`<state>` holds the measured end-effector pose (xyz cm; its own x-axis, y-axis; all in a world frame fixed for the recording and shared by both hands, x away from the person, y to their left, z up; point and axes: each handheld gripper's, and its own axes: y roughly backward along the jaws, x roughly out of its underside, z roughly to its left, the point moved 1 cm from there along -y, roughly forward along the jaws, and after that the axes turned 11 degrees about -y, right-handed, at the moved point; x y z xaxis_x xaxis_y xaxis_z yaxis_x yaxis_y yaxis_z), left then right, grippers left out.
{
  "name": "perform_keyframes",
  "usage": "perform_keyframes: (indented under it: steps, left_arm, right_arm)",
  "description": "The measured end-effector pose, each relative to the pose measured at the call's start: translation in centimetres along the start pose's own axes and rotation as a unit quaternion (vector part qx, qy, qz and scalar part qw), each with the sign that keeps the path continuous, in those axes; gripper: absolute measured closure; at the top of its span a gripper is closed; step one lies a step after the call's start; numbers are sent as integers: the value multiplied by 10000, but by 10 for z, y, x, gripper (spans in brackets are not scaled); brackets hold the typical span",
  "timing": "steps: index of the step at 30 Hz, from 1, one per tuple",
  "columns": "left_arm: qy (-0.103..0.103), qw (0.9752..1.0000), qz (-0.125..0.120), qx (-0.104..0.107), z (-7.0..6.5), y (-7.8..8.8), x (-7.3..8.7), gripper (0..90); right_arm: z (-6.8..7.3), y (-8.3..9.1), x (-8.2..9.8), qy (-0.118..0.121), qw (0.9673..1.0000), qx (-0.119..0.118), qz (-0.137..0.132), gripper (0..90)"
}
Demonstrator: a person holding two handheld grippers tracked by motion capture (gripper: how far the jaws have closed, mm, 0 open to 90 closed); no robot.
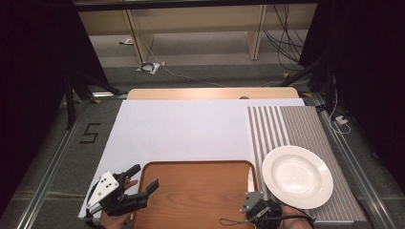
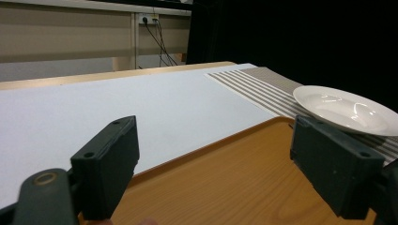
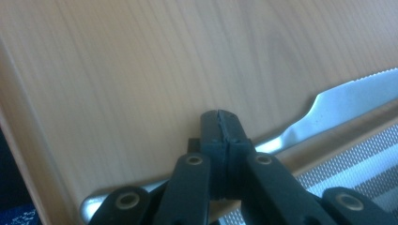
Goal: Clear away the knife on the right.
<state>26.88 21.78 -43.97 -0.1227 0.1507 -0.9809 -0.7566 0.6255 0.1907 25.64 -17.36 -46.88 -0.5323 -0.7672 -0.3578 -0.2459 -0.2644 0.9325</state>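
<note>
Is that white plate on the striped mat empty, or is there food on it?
Empty. The white plate shows only a bare, glossy surface from above and from the left gripper view, sitting flat on the striped mat.

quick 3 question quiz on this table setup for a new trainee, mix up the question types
1. True or false: the round white ceramic plate rests on the brown wooden tray.
2. Multiple choice: where does the silver table knife lie? A) on the plate B) inside the tray, along its edge C) on the white board
3. Fill in: the right gripper has its jaws shut, while the left gripper has its jaws ____.

Key
1. False: the plate sits on the grey striped mat beside the tray.
2. B
3. open
</note>
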Motion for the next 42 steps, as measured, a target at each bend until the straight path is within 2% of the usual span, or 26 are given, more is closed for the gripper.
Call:
perform_keyframes:
  steps: [7, 10, 12, 14, 17, 21, 22, 23, 25, 27, 28, 30, 33, 37, 38, 41, 42]
  left_arm:
    - [0, 10000, -1, 3, 0, 0, 0, 159]
    - [-16, 10000, 8, 18, 0, 0, 0, 159]
    - [-24, 10000, 18, 27, -1, -1, 0, 159]
    - [-18, 10000, 24, 35, -1, -1, 0, 159]
    - [-16, 10000, 35, 55, -1, -1, 0, 159]
    - [-19, 9999, 48, 89, -1, -1, 0, 159]
    - [-14, 9999, 52, 96, -1, -1, 0, 159]
    - [-15, 9999, 52, 101, -1, -2, 0, 159]
    - [-21, 9999, 56, 103, -1, -2, 0, 159]
    - [-26, 9999, 49, 106, -2, -2, 0, 159]
    - [-26, 9999, 48, 111, -2, -1, 0, 159]
    - [-23, 9999, 47, 122, -2, -1, 0, 159]
    - [-8, 9999, 59, 149, -2, -2, 0, 159]
    - [-9, 9998, 77, 194, -2, -3, 1, 159]
    - [-4, 9998, 78, 199, -2, -3, 1, 159]
    - [-8, 9997, 81, 215, -2, -3, 0, 159]
    - [-7, 9997, 78, 217, -2, -3, 0, 158]
  right_arm:
    - [-2, 1, 2, -42, 10000, 30, 10, 900]
    - [-7, 1, 2, -293, 9992, 61, -250, 836]
    - [-13, 6, 1, -554, 9964, -88, -639, 788]
    - [-17, 11, 0, -715, 9933, -94, -900, 694]
    - [-23, 18, 0, -957, 9868, -46, -1305, 654]
    - [-30, 28, 1, -1296, 9729, -192, -1903, 574]
    - [-33, 31, 2, -1366, 9678, -243, -2101, 557]
    - [-34, 33, 2, -1417, 9640, -269, -2233, 541]
    - [-38, 38, 4, -1532, 9536, -291, -2577, 522]
    - [-42, 42, 6, -1681, 9436, -429, -2821, 509]
    - [-45, 44, 7, -1754, 9372, -460, -2979, 500]
    - [-48, 47, 9, -1809, 9302, -546, -3147, 470]
    - [-50, 49, 11, -1849, 9235, -523, -3319, 432]
    - [-51, 52, 13, -1890, 9121, -541, -3599, 384]
    - [-52, 52, 13, -1907, 9081, -544, -3689, 365]
    - [-53, 54, 15, -1957, 8998, -574, -3856, 290]
    - [-53, 55, 15, -1978, 8985, -560, -3880, 258]
